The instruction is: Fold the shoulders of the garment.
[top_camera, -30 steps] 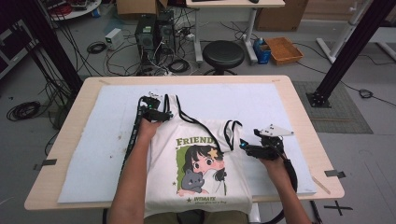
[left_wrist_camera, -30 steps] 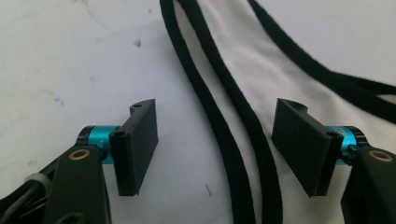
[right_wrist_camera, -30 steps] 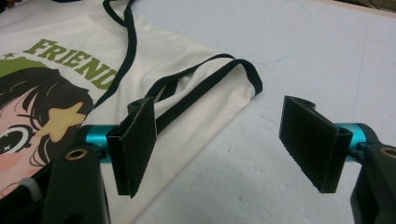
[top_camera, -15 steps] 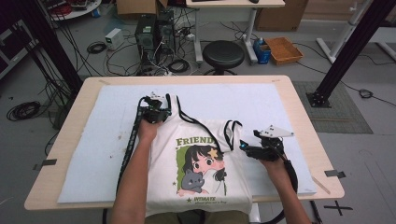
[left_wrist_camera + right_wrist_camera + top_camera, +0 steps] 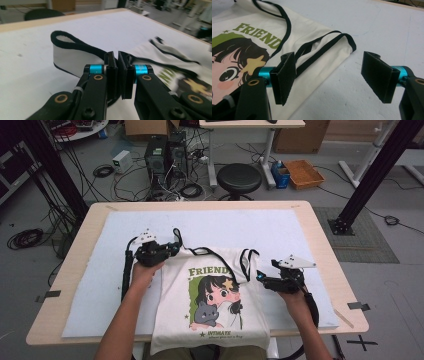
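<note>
A white tank top (image 5: 215, 300) with black trim and a cartoon girl under the word FRIEND lies flat on the white mat (image 5: 95, 285), its hem hanging over the near edge. My left gripper (image 5: 175, 249) is at the top's left shoulder, shut on the black-edged strap (image 5: 72, 50), which loops out past the jaws (image 5: 117, 56). My right gripper (image 5: 260, 279) rests at the top's right side, open. Its pads straddle the black-trimmed armhole corner (image 5: 347, 40) of the top (image 5: 244, 50) without pressing it; the midpoint (image 5: 329, 66) is over bare mat.
The mat covers a wooden table (image 5: 320, 235). On the floor beyond its far edge stand a black stool (image 5: 239, 177), computer towers (image 5: 162, 155) with tangled cables, and a cardboard box (image 5: 304, 172). A black post (image 5: 370, 175) rises at the right.
My left gripper has drawn back toward the person and a little left, and now points right with the strap in its jaws. The right gripper has stayed put.
</note>
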